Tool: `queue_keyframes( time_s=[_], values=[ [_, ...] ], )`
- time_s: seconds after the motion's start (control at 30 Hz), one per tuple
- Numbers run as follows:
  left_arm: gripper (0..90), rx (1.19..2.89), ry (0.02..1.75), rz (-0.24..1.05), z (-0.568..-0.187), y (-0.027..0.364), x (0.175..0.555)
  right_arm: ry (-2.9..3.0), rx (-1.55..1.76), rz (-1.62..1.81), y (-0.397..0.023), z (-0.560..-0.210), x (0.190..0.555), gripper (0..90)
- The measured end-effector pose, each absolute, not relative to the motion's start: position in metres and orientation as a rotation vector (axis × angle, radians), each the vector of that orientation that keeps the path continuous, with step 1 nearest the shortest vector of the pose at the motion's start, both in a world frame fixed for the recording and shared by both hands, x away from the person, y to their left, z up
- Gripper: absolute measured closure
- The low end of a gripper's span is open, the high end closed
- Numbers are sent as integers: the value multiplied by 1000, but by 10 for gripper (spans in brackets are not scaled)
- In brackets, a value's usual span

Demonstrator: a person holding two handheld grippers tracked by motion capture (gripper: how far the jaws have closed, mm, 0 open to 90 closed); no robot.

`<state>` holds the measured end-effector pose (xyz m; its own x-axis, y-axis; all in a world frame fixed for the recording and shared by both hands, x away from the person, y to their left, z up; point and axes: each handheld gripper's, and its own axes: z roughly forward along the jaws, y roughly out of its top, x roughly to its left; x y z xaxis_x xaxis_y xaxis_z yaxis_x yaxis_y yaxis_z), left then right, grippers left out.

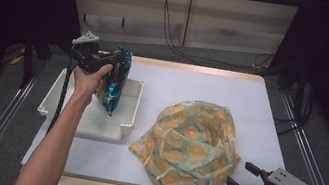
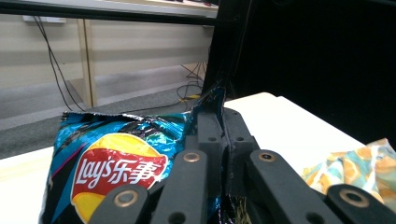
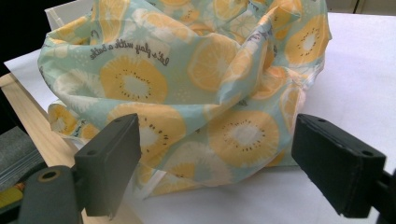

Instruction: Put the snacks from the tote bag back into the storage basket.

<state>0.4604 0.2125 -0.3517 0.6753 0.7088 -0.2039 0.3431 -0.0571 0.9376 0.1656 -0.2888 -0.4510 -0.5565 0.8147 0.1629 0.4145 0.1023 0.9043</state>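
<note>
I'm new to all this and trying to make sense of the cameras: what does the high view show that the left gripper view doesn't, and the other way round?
High view alone: the white tray under the hanging chip bag, the person's left hand, and the right gripper, jaws open, beside the cloth bag.

Left gripper view alone: the left gripper up close, jaws shut on the chip bag's top edge, and the bag's red and yellow logo.

Both: the chip bag, the cloth bag and the table.

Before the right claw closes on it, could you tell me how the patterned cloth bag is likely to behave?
The cloth bag lies crumpled in soft folds, so it is probably floppy and will likely sag. It looks thin, so likely light. If the open right claw pushes it, it would probably bunch up.
</note>
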Motion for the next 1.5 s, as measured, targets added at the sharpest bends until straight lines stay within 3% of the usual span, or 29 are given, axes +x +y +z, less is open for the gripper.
queue_keyframes(
  time_s=[1.5],
  values=[
    [756, 1779, 829, 267, -376, 166, 465, 1996, 1186, 1456, -293, -450, 166, 142]
  ],
)
